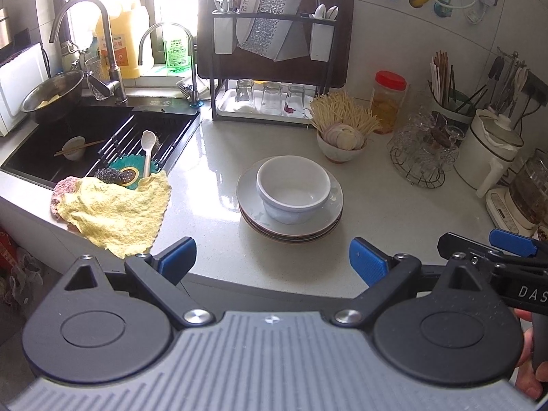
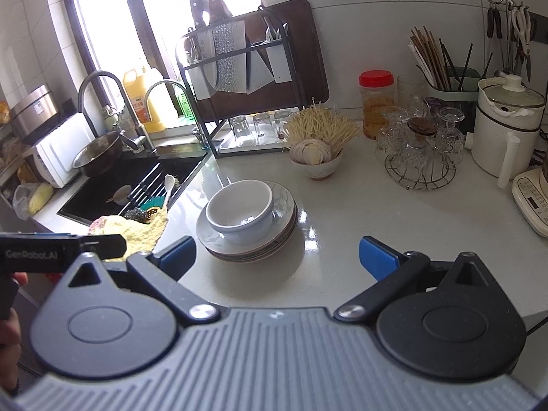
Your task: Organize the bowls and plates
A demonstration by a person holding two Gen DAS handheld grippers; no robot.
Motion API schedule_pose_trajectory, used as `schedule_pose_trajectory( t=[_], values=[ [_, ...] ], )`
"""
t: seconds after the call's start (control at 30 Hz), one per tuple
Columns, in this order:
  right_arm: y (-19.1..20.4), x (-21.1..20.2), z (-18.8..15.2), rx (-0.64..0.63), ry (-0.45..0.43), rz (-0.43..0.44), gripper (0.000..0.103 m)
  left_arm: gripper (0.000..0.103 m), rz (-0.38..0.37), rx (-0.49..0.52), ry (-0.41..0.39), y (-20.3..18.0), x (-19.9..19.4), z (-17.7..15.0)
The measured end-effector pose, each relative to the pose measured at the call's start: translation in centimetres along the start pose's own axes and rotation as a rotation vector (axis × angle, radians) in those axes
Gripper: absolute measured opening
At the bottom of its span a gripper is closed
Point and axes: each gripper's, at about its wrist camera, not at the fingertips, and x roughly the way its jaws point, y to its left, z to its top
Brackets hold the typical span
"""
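A white bowl (image 1: 293,188) sits on a stack of grey plates (image 1: 253,202) in the middle of the white counter; the right wrist view shows the same bowl (image 2: 241,210) and plates (image 2: 286,215). My left gripper (image 1: 272,262) hangs open just in front of the stack, near the counter's front edge, with nothing between its blue pads. My right gripper (image 2: 277,257) is also open and empty, in front and slightly right of the stack. The right gripper's fingers (image 1: 513,239) show at the far right of the left wrist view. A small bowl with chopsticks (image 1: 73,147) lies in the sink.
A black sink (image 1: 102,130) with a drain rack, spoon and yellow cloth (image 1: 113,212) lies left. Behind stand a knife and cutting-board rack (image 1: 274,44) with glasses, a bowl of noodles (image 1: 340,137), a red-lidded jar (image 1: 388,102), a glass stand (image 1: 424,150) and a white kettle (image 1: 489,150).
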Motion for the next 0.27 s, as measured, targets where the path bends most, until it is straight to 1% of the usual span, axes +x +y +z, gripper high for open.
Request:
schedule_pose_trajectory(
  t=[0.27],
  values=[
    [0.31,0.63,0.4,-0.016,0.014,0.004,0.103,0.098,0.014,-0.015,-0.005,0.58,0.0,-0.07]
  ],
)
